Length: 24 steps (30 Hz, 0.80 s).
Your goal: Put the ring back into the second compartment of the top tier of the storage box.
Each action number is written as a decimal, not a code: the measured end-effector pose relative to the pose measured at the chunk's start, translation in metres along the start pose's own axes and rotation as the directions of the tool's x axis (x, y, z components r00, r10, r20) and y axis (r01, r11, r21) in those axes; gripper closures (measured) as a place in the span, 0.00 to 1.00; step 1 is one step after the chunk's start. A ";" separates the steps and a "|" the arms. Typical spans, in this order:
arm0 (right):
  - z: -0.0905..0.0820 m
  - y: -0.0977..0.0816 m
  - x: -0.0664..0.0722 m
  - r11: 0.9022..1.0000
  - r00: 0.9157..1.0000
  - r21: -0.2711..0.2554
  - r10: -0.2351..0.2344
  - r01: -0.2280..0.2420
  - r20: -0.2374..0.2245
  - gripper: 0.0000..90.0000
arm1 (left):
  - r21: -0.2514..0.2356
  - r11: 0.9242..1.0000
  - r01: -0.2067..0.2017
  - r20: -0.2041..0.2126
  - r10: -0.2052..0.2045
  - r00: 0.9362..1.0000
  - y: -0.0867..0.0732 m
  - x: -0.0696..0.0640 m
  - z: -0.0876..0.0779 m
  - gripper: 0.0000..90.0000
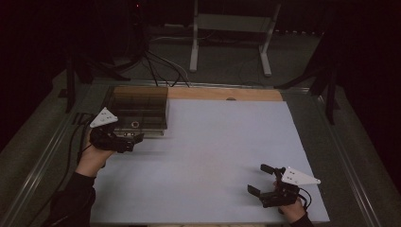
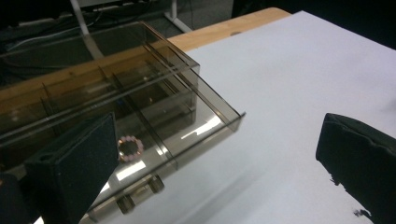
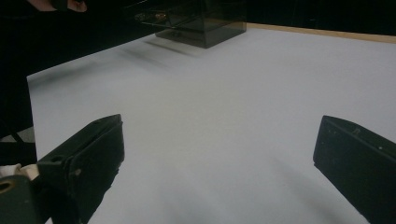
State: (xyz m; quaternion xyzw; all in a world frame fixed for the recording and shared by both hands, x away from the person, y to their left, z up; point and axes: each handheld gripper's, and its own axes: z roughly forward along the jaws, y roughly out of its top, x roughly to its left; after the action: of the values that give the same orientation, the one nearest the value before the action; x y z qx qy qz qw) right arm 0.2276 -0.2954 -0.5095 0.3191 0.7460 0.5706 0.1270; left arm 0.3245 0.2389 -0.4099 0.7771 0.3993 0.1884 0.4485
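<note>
Left gripper: the left gripper (image 1: 135,140) hovers just in front of the smoked plastic drawer box (image 1: 139,111) at the far left of the table; its jaws stand wide apart and grasp nothing.
Drawer: the left gripper view shows the box's drawer (image 2: 187,126) pulled partly out, clear brown plastic with dividers and a small two-post handle (image 2: 140,193) on its front.
Bead bracelet: a small ring of pale pink beads (image 2: 130,148) lies on the drawer floor near the front, just beside the left jaw in that view, not touched by it.
Right gripper: the right gripper (image 1: 260,179) sits near the front right edge of the table, well apart from the box; its jaws are spread and hold nothing.
Table: a pale sheet (image 1: 213,156) covers the top, with a strip of bare wood (image 1: 222,94) along the far edge.
Person: a hand (image 1: 92,160) in a dark sleeve holds the left gripper.
</note>
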 end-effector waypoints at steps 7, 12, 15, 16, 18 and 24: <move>0.000 0.000 0.000 1.000 1.000 -0.002 0.002 -0.002 0.000 0.02 | -0.013 1.000 0.001 0.014 -0.001 1.000 -0.011 -0.006 -0.004 0.01; 0.000 0.000 0.000 1.000 1.000 -0.002 0.001 -0.001 -0.001 0.02 | -0.022 1.000 -0.003 0.029 0.003 1.000 -0.017 -0.010 -0.009 0.01; 0.000 0.000 0.000 1.000 1.000 -0.001 0.000 0.000 0.001 0.02 | -0.026 1.000 -0.001 0.041 0.002 0.999 -0.023 -0.014 -0.010 0.01; 0.000 0.000 0.000 1.000 1.000 0.000 -0.001 0.001 0.000 0.02 | -0.022 1.000 -0.003 0.041 0.004 0.999 -0.025 -0.015 -0.010 0.01; 0.000 0.000 0.000 1.000 1.000 -0.001 -0.001 0.001 0.000 0.02 | -0.017 1.000 -0.003 0.051 0.004 0.999 -0.029 -0.017 -0.010 0.01; 0.000 0.000 0.000 1.000 1.000 -0.001 0.000 0.000 -0.001 0.02 | -0.013 1.000 0.004 0.076 -0.003 0.997 -0.043 -0.022 -0.007 0.01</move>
State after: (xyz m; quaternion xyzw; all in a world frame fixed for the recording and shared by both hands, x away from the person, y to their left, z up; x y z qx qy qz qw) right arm 0.2272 -0.2953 -0.5093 0.3189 0.7458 0.5710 0.1268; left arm 0.2879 0.2373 -0.4410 0.7801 0.3822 0.1604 0.4687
